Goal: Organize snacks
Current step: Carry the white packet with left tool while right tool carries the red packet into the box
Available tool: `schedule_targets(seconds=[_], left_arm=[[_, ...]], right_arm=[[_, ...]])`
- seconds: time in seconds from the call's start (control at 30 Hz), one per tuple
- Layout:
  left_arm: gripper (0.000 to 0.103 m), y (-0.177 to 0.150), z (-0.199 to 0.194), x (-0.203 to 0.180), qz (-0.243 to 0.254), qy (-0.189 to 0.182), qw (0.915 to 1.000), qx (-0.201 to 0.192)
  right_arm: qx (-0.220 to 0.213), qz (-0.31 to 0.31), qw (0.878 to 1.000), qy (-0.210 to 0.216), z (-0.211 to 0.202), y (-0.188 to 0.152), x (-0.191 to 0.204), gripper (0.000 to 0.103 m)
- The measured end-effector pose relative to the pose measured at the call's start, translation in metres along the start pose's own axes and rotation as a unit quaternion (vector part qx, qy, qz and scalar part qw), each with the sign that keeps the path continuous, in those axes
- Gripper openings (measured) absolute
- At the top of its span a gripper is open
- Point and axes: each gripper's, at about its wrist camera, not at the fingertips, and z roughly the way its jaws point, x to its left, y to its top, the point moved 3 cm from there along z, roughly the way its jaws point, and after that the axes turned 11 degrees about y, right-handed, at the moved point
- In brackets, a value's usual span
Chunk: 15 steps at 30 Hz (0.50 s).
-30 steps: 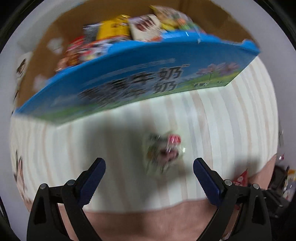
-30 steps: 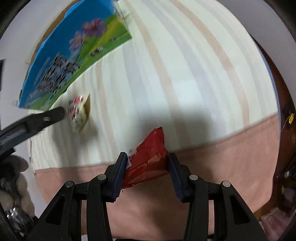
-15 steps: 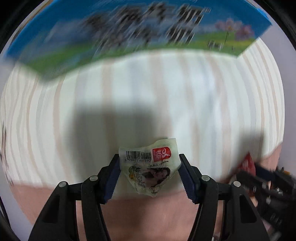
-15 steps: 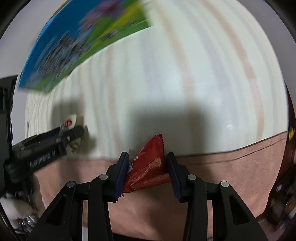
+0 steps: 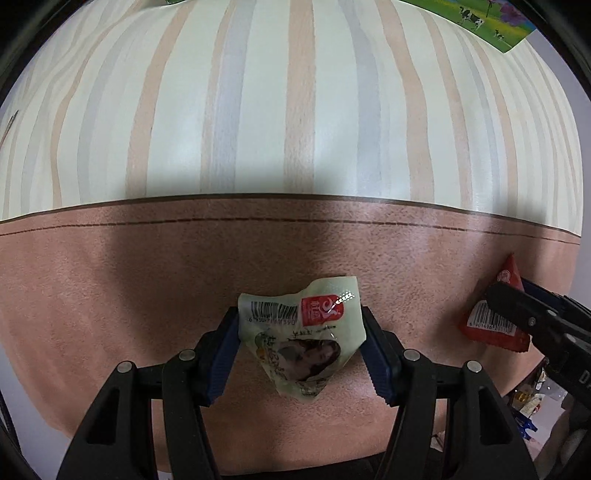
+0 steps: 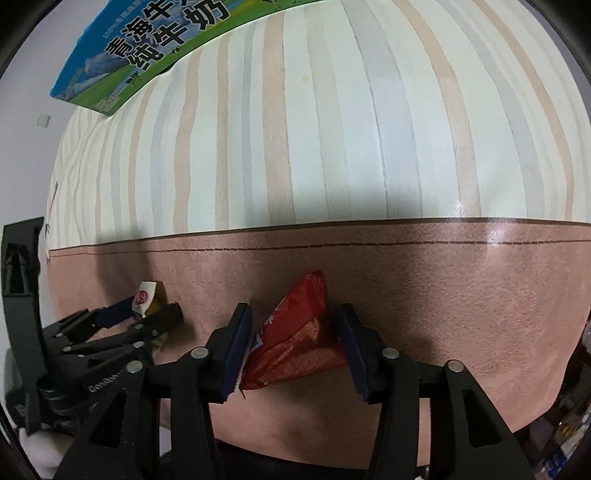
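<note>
My left gripper (image 5: 300, 343) is shut on a pale green snack packet (image 5: 303, 336) with a barcode and a red logo, held over the pink edge band of the table. My right gripper (image 6: 293, 347) is shut on a red snack packet (image 6: 295, 339), also over the pink band. The red packet also shows at the right edge of the left wrist view (image 5: 495, 317). The left gripper and the green packet (image 6: 146, 295) show at the left of the right wrist view. The blue and green milk carton box (image 6: 144, 48) stands far back at the top left.
The striped tablecloth (image 5: 295, 110) spreads ahead, with its pink border (image 6: 443, 288) nearest me. A corner of the box (image 5: 491, 22) shows at the top right of the left wrist view. Clutter lies beyond the table's edge at lower right (image 5: 528, 402).
My left gripper closed on the green packet and both grippers drew back from the box toward the table's pink front border. The box now sits farther away.
</note>
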Motion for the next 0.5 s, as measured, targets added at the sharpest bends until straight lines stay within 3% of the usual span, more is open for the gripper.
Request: schedule_targets(seconds=[0.13,0.3,0.37,0.5], left_arm=[[0.06,-0.012,0.009,-0.018,0.004,0.007,1.0,-0.003],[0.06,-0.021,0.012,-0.027,0.005,0.014,0.9999,-0.005],[0.06,-0.024,0.012,-0.031,0.004,0.016,0.9998,-0.007],[0.06,-0.031,0.021,-0.031,0.003,0.011,0.9999,-0.009]], right_arm=[[0.006,-0.008,1.0,-0.005,0.01,-0.003,0.006,0.062],[0.006,-0.027,0.999,-0.024,0.016,-0.007,0.013,0.062],[0.002,-0.033,0.999,-0.037,0.016,-0.008,0.013,0.052],[-0.004,-0.037,0.998,-0.044,0.016,-0.01,0.012,0.05]])
